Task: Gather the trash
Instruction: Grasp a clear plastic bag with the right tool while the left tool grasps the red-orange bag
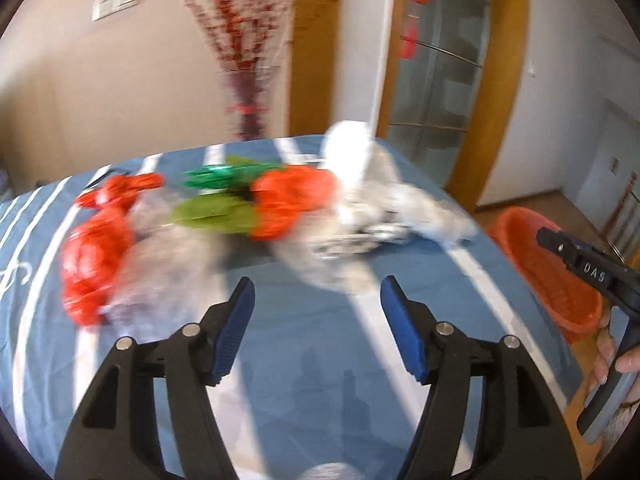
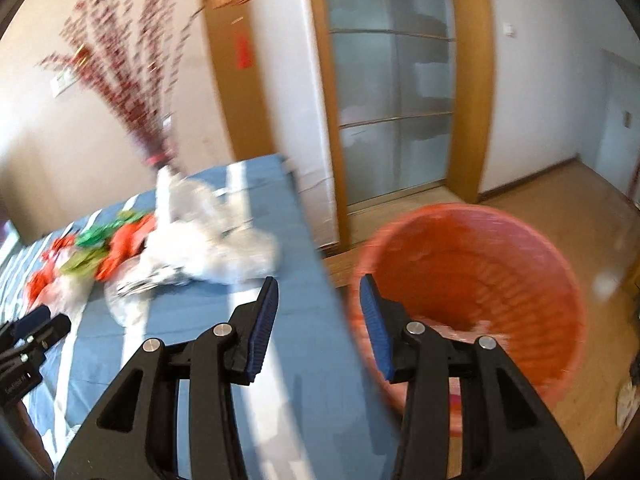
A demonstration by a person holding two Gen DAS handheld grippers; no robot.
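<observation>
A heap of crumpled trash lies on the blue striped tablecloth (image 1: 304,320): red bags (image 1: 96,256) (image 1: 292,200), green wrappers (image 1: 216,212), clear plastic (image 1: 168,252) and white plastic (image 1: 384,200). My left gripper (image 1: 318,300) is open and empty, just short of the heap. My right gripper (image 2: 318,300) is open and empty, over the table's right edge, beside an orange bin (image 2: 480,280). The white plastic (image 2: 224,248) lies ahead-left of it. The bin (image 1: 548,276) and the right gripper's body (image 1: 584,268) show at the right of the left view.
A vase of red berry branches (image 1: 248,80) stands behind the table's far edge. A wood-framed glass door (image 2: 396,112) and wooden floor (image 2: 560,192) lie to the right. The left gripper's body (image 2: 28,336) shows at the left edge of the right view.
</observation>
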